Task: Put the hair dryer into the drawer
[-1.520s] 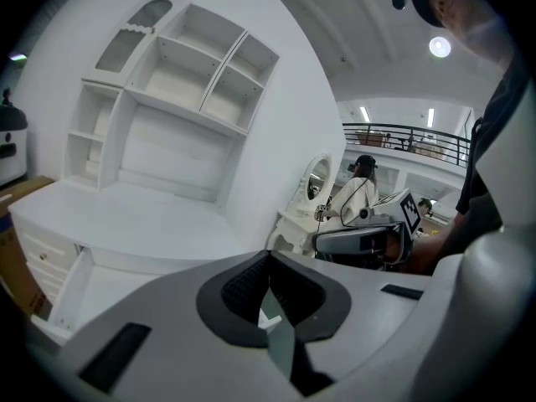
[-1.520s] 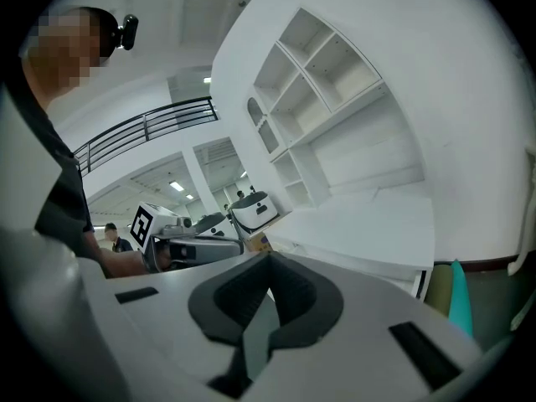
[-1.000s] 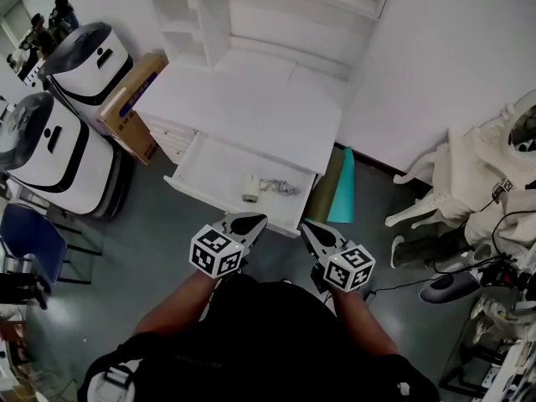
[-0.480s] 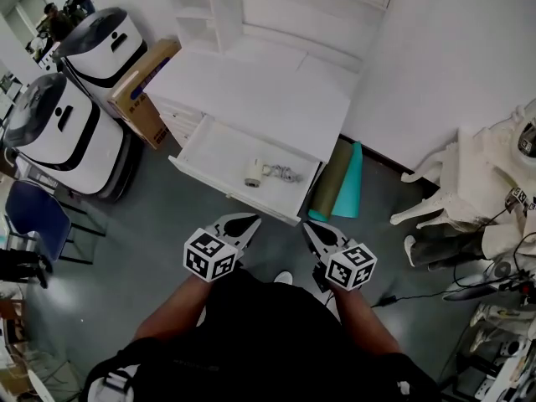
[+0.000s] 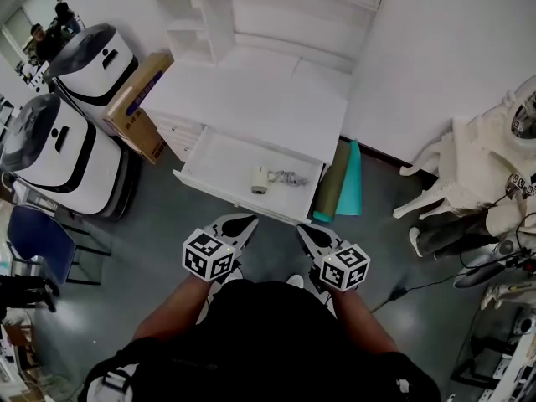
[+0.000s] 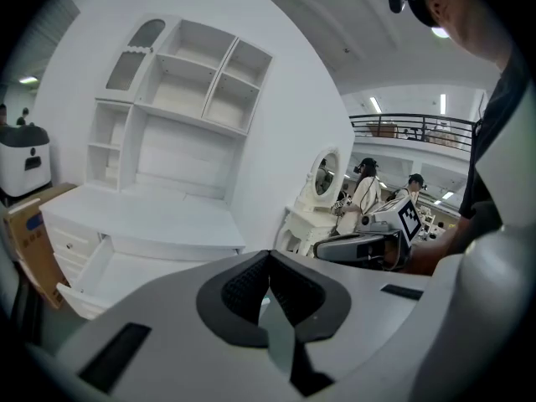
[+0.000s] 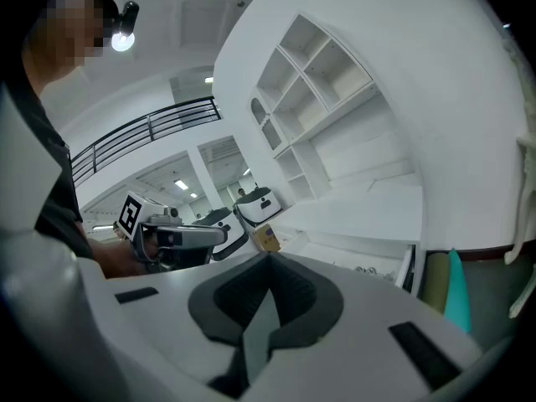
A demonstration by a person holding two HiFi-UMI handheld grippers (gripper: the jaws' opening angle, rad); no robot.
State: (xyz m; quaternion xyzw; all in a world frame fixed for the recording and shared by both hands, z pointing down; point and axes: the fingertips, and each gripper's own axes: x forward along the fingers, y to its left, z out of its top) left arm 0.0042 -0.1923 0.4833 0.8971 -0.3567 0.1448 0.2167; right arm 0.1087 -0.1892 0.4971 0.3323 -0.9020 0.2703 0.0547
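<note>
Looks like a robotics test hall staged as a bedroom — white wooden dressing desk with open shelves (image 5: 251, 99), ornate white mirrored vanity (image 6: 322, 193) — with bulky white-and-black wheeled robots (image 5: 50, 153), a brown cardboard box (image 5: 134, 99) and a black-railed mezzanine (image 6: 419, 124) overhead.

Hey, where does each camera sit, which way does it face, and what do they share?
Head view: on the person's head, looking steeply down at the open drawer holding the hair dryer; forearms, left gripper and right gripper show.
Left gripper view: on the left gripper, facing the desk past its shut jaws; right gripper at right.
Right gripper view: likewise, shut jaws; left gripper at left.
Shared: all see the drawer.
</note>
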